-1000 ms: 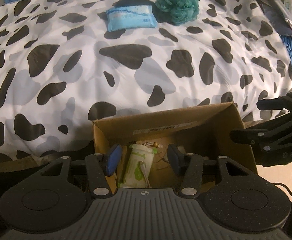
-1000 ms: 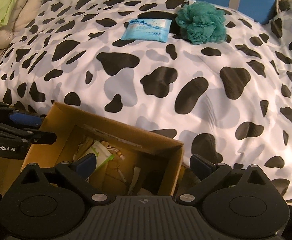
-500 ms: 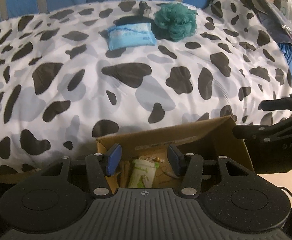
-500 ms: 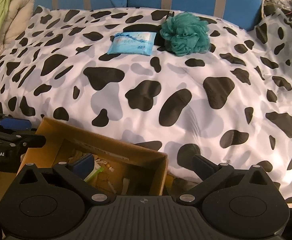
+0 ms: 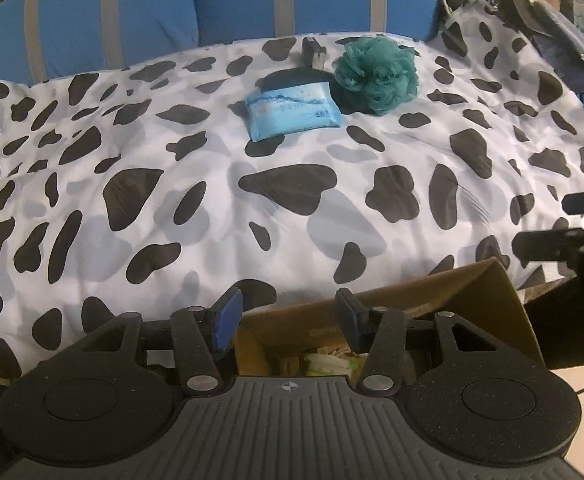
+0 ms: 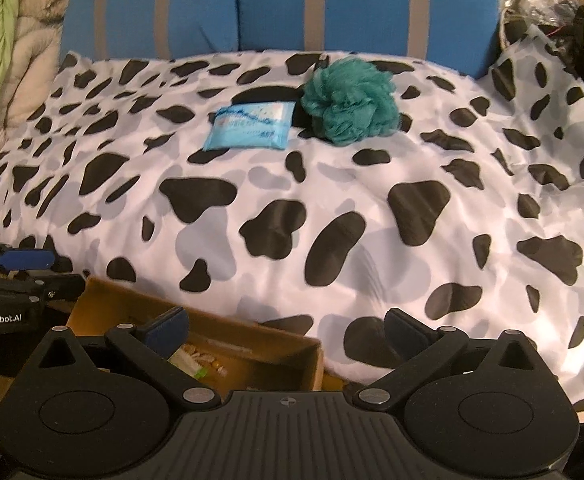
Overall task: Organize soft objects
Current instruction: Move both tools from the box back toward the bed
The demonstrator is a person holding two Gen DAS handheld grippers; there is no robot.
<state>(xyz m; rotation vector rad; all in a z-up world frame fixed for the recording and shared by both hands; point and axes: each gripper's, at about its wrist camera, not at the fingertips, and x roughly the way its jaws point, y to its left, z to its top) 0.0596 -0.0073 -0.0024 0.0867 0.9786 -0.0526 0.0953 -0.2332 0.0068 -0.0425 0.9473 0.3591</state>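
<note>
Left gripper point(image 5: 288, 320): jaws apart, empty, lower centre, above box point(image 5: 487, 304).
Right gripper point(image 6: 288, 330): jaws wide, empty, lower centre.
Loofah point(image 6: 349, 102): upper centre, on quilt point(image 6: 371, 208).
Wipes point(image 6: 252, 126): just left of loofah.

I see a smooth cloth cow-print cover point(image 5: 196, 184), a frilly mesh teal pouf point(image 5: 375, 76), a glossy plastic tissue pack point(image 5: 292, 115), a matt brown cardboard box point(image 6: 252, 346), and speckled matt black plastic on my left gripper point(image 5: 288, 320) and right gripper point(image 6: 288, 330).
</note>
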